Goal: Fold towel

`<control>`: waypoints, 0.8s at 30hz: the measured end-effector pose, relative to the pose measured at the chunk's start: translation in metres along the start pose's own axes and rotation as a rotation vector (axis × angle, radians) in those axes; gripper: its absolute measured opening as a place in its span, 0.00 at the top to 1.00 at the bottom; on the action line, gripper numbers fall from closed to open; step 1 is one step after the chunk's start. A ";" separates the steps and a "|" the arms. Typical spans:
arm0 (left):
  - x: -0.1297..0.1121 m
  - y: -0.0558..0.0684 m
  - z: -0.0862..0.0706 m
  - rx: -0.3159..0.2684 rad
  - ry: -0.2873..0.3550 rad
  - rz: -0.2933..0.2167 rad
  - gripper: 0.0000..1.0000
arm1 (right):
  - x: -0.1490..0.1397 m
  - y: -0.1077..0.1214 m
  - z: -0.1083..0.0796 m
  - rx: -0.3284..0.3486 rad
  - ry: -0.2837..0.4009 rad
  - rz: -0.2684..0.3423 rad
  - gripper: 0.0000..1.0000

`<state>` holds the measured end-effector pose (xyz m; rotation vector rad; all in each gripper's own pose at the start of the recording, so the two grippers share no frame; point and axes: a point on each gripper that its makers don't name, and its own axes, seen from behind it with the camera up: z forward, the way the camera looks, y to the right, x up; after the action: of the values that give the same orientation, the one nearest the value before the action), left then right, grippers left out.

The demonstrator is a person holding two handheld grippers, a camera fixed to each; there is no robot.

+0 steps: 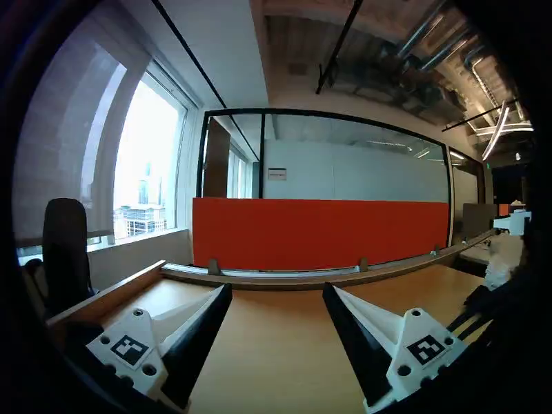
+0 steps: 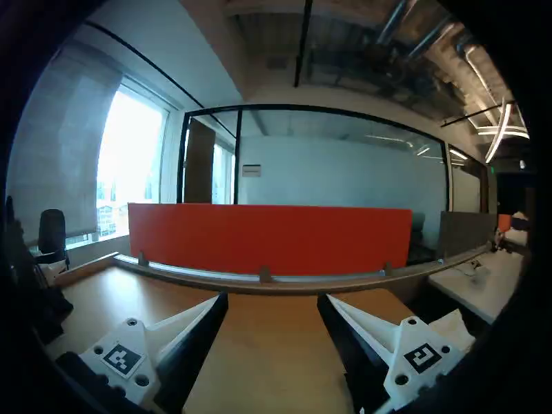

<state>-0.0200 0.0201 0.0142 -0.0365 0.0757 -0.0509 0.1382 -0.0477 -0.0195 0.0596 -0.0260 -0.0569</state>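
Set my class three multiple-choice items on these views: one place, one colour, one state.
1. In the left gripper view, where is the black chair?
A. far left, near the window
B. far right
C. between the fingers
2. What colour is the divider panel?
A. blue
B. orange-red
C. green
3. How is the left gripper?
A. shut on a towel
B. open, holding nothing
C. shut on a cup
Answers: 1 A, the chair stands at the left edge beside the window. 2 B, the panel is plainly orange-red. 3 B, its fingers stand apart over bare desk.

Light wooden desk (image 1: 276, 345), orange divider panel (image 1: 317, 234) along its far edge.
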 end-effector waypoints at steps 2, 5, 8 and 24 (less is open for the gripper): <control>-0.008 0.001 -0.001 -0.003 -0.001 0.009 0.03 | -0.001 -0.002 0.000 -0.001 0.004 0.001 0.00; -0.019 0.003 -0.002 -0.013 -0.002 0.025 0.03 | -0.006 -0.005 0.000 0.000 0.003 -0.003 0.00; -0.029 0.004 -0.003 -0.018 0.000 0.032 0.02 | -0.011 -0.007 0.001 -0.001 -0.004 -0.009 0.00; -0.081 -0.013 -0.011 0.033 0.003 0.060 0.03 | -0.025 -0.027 0.013 0.021 -0.009 -0.008 0.00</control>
<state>-0.1021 0.0109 0.0098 -0.0007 0.0793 0.0074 0.1112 -0.0739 -0.0086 0.0801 -0.0353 -0.0654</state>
